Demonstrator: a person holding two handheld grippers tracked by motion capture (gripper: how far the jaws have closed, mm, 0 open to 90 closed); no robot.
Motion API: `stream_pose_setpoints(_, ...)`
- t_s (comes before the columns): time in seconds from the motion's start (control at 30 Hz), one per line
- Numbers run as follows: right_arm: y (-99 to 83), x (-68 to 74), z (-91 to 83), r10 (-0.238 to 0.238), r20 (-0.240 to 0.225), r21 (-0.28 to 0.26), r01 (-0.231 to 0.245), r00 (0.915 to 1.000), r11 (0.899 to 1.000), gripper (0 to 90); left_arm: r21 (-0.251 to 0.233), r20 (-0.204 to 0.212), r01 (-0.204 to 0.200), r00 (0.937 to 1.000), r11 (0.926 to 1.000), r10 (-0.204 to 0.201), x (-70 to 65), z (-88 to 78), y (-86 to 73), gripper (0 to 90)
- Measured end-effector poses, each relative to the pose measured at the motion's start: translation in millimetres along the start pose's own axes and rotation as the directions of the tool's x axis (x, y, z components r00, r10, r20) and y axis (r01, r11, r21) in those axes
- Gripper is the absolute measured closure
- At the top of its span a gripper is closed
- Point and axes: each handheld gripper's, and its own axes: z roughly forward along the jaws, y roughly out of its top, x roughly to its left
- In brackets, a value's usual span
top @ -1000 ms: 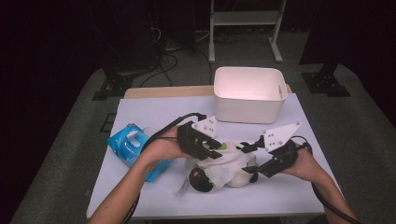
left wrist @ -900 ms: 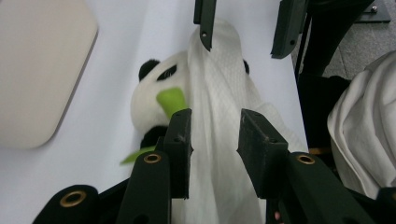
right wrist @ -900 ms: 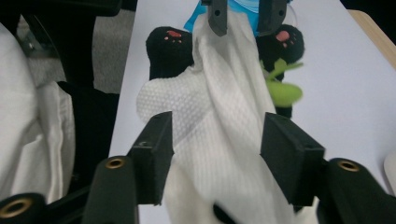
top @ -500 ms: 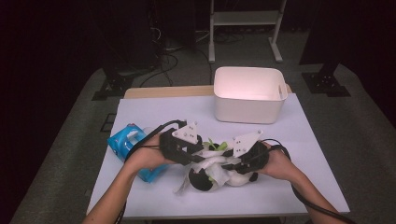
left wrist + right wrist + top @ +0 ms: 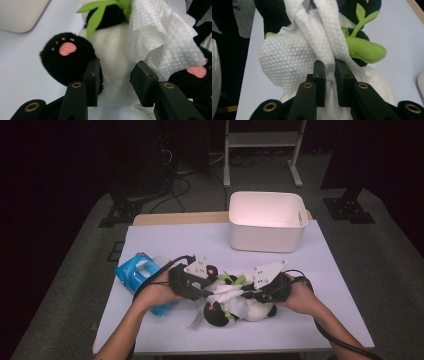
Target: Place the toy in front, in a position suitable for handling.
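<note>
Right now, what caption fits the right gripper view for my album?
The right tool pinches a white wipe draped over a toy panda with green leaves.

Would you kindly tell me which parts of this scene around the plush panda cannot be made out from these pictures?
- Black-and-white plush panda toy: its face, high view, hidden under the white textured paper wipe and both grippers.
- Blue soft wipes pack: its near end, high view, covered by the left hand; label too small to read.
- White plastic bin: its floor, high view, washed out by glare.
</note>
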Motion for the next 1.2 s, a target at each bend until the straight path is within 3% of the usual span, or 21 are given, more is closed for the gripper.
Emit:
stream_pose_setpoints(0.2, 0.9, 1.9, -6.8, -0.025, 0.013, 0.01, 0.025, 0.9996, 1.0, 83.5, -0.005, 0.005, -0.001, 1.0, 1.0, 0.001, -0.5, -1.3, -0.9, 56.7)
stream_pose_setpoints(0.37, -4.5, -1.0, -18.9, -0.019, 0.03, 0.023, 0.018, 0.9994, 1.0, 84.1, -0.001, -0.002, 0.014, 0.9999, 0.9999, -0.014, 1.9, -3.9, -2.9, 54.5)
stream_pose_setpoints(0.57, -27.4, -11.4, -31.8, 0.05, 0.059, 0.064, -0.054, 0.997, 0.997, 83.3, 0.032, -0.016, -0.001, 0.9999, 0.9995, 0.001, 0.7, 5.2, -5.4, 53.7)
stream_pose_setpoints(0.63, -38.3, -13.0, -31.8, 0.078, 0.053, 0.078, -0.082, 0.9956, 0.994, 83.3, 0.027, -0.017, 0.001, 0.9998, 0.9996, -0.001, 0.4, 5.4, -4.6, 53.7)
stream_pose_setpoints(0.77, -51.4, -14.8, -33.9, 0.129, 0.03, 0.043, -0.131, 0.9911, 0.99, 83.0, 0.034, -0.012, -0.004, 0.9999, 0.9994, 0.005, 1.5, 8.6, -4.3, 53.9)
stream_pose_setpoints(0.9, -44.0, -14.6, -29.2, 0.132, -0.019, 0.004, -0.132, 0.991, 0.991, 80.4, 0.048, -0.011, -0.018, 0.9998, 0.9987, 0.018, 1.3, 15.6, -2.0, 54.6)
stream_pose_setpoints(1.03, -33.2, -13.8, -20.3, 0.102, -0.017, 0.012, -0.102, 0.9946, 0.995, 79.7, 0.064, -0.021, -0.039, 0.9989, 0.9972, 0.041, 0.1, 18.9, 3.0, 55.0)
stream_pose_setpoints(1.2, -42.1, -10.9, -24.1, 0.117, -0.02, 0.013, -0.117, 0.9929, 0.993, 81.2, 0.042, -0.015, -0.054, 0.9984, 0.9976, 0.055, -1.3, 22.4, 8.0, 55.4)
